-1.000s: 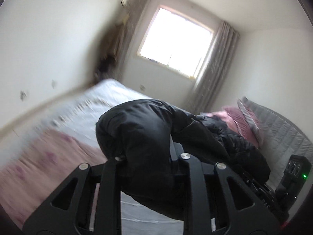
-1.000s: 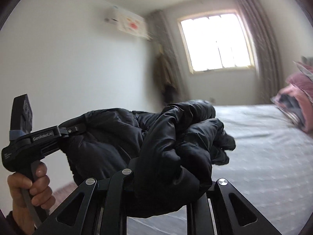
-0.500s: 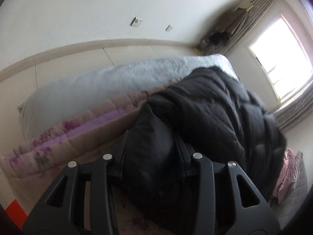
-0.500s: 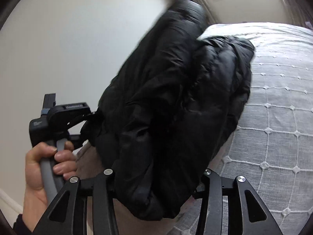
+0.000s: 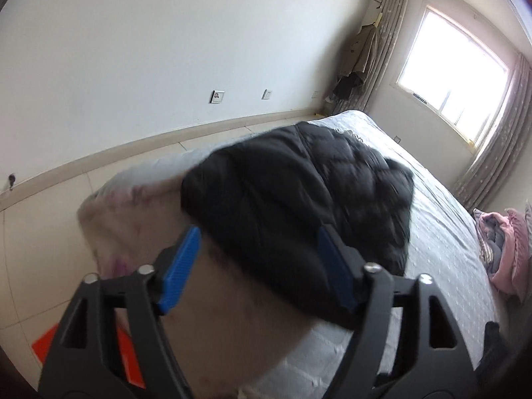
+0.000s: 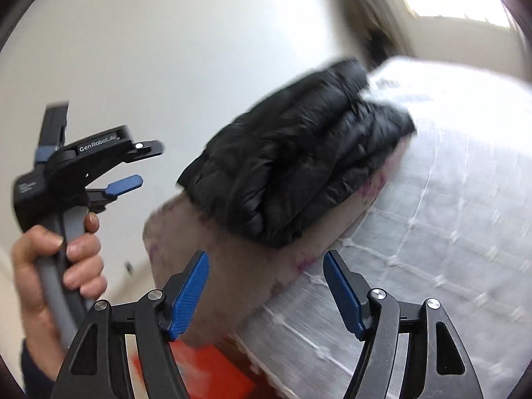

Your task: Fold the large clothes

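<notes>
A black puffer jacket lies folded in a bundle on the near corner of the bed, on top of a pinkish flowered quilt. My left gripper is just in front of it with its jaws opening. The jacket's near edge shows between the blue pads, which do not press on it. In the right wrist view the jacket rests beyond my right gripper, whose jaws are also opening with nothing gripped. A hand holds the left gripper at the left, apart from the jacket.
The bed has a pale grey quilted cover. A heap of pink clothes lies at its far right. An orange object is on the tiled floor by the bed's corner. A window with curtains and hanging coats are at the back.
Both grippers held the jacket up in the air, shut on it. They came down to the bed's corner, the jacket now lies there, and both pairs of jaws have let go and spread.
</notes>
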Available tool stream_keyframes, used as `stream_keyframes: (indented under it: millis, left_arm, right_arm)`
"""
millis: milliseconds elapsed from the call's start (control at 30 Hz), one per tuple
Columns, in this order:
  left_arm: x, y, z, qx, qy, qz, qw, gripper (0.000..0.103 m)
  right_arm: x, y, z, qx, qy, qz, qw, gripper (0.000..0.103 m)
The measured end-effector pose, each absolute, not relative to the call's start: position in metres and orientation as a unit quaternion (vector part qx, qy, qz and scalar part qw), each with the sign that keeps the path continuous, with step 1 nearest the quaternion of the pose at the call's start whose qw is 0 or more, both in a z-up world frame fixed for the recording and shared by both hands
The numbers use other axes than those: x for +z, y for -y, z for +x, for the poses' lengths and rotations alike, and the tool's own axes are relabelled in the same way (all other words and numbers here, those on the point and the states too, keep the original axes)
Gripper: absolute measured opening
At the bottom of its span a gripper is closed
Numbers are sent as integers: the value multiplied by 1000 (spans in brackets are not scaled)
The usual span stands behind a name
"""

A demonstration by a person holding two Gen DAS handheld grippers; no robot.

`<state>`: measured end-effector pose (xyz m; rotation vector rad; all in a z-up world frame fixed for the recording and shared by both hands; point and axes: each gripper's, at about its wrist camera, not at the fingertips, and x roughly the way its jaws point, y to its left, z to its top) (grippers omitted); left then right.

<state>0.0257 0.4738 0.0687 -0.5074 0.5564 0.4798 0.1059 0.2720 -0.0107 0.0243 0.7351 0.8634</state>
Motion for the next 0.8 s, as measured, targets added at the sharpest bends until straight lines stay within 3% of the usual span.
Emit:
stream_keyframes:
  millis: [133,267,367,567,800]
  left_arm:
    - [64,-422,-12,247,-253,-228,907,86]
    - [68,-385,-39,270,-252,-199,908,87]
    - [74,-357,-71,283,-238,-181,911,98]
    - [78,-313,-114,309,-232,-134,913,100]
    - [92,-280,-149,311,-222,-105,918,102]
  right_arm:
    - [17,-245,60,417,-301,-48,856,74]
    - [37,-214,26,418,-257,-62,869,82]
    - [48,-193,7,415,-236,-62,876,83]
    - [54,-160,-13,424,-239,-28,873,90]
    - [66,-140,-43,411,-223,-21,884,92]
